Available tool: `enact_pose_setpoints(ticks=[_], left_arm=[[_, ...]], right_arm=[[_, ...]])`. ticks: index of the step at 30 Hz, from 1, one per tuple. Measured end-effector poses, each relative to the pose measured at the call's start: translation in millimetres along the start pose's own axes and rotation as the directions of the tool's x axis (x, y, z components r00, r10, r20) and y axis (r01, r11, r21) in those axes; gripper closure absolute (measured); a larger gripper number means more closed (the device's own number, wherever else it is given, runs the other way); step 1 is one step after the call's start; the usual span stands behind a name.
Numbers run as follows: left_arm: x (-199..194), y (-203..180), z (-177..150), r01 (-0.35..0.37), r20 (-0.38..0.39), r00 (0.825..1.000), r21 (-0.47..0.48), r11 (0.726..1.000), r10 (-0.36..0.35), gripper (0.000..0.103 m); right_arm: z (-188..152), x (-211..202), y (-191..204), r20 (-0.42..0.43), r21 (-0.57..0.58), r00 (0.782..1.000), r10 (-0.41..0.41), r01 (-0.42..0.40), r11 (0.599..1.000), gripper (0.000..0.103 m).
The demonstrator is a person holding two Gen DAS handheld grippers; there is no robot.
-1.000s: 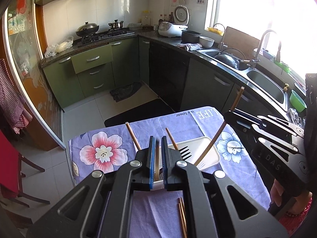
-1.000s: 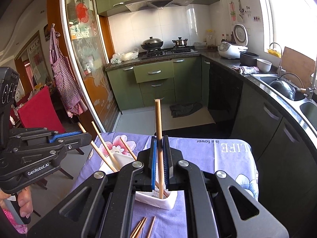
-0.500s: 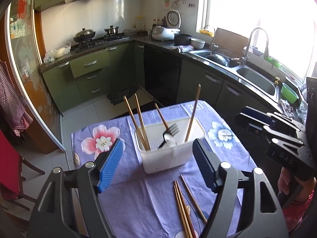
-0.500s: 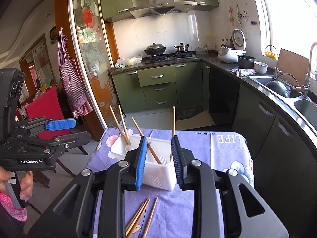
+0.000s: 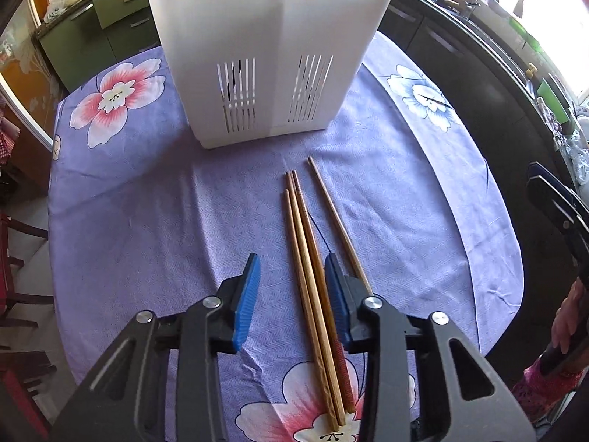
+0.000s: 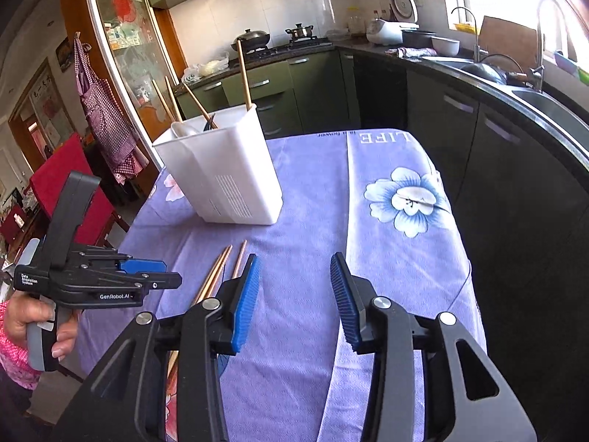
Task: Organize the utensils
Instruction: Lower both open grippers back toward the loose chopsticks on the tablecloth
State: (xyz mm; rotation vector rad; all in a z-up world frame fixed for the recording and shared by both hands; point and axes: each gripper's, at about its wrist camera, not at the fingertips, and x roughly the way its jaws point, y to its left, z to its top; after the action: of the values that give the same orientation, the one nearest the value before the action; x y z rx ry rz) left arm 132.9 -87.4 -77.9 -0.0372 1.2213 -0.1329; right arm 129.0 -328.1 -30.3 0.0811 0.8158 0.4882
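A white slotted utensil holder [image 5: 265,55] stands on the purple floral tablecloth [image 5: 147,213]; it also shows in the right wrist view [image 6: 224,169] with several chopsticks [image 6: 243,73], a spoon and a fork in it. Several wooden chopsticks [image 5: 309,258] lie loose on the cloth in front of it. My left gripper [image 5: 292,294] is open and low over the cloth, its jaws either side of three of the loose chopsticks, with a fourth chopstick [image 5: 331,206] outside its right finger. My right gripper [image 6: 294,294] is open and empty above the cloth, right of the loose chopsticks [image 6: 221,269].
The table's right edge drops off toward dark kitchen cabinets [image 6: 478,140] and a sink [image 6: 552,107]. A red chair [image 6: 62,180] stands left of the table. The left gripper body [image 6: 92,280] shows at the left of the right wrist view.
Both grippers let go of chopsticks into the holder, opened and drew back. The left gripper has dropped low over the loose chopsticks; the right has moved down and right.
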Motion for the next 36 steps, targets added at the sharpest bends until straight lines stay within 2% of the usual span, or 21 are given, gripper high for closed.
enact_pose_setpoints(ticks=[4, 16, 22, 32, 36], left_arm=[[11.4, -0.7, 6.3, -0.028, -0.025, 0.999, -0.006, 1.000, 0.028, 0.077], [38.7, 1.6, 9.0, -0.057, -0.079, 0.995, -0.003, 0.998, 0.056, 0.077], [41.2, -1.8, 10.2, -0.052, -0.073, 0.996, -0.005, 0.999, 0.052, 0.077], [46.9, -8.1, 4.0, -0.107, -0.062, 0.992, 0.007, 0.994, 0.107, 0.078], [45.6, -4.0, 0.5, -0.113, -0.068, 0.991, 0.006, 0.994, 0.113, 0.080]], right_arm=[[-5.2, 7.2, 0.1, -0.018, 0.008, 1.000, 0.019, -0.019, 1.000, 0.063], [3.1, 12.3, 12.5, -0.023, 0.006, 0.998, 0.066, -0.065, 0.998, 0.063], [4.7, 12.4, 14.3, -0.024, 0.008, 0.997, 0.071, -0.071, 0.997, 0.063], [3.7, 15.3, 18.7, -0.032, 0.004, 0.996, 0.079, -0.079, 0.997, 0.061], [2.5, 26.7, 23.2, -0.063, -0.009, 0.995, 0.081, -0.082, 0.997, 0.061]])
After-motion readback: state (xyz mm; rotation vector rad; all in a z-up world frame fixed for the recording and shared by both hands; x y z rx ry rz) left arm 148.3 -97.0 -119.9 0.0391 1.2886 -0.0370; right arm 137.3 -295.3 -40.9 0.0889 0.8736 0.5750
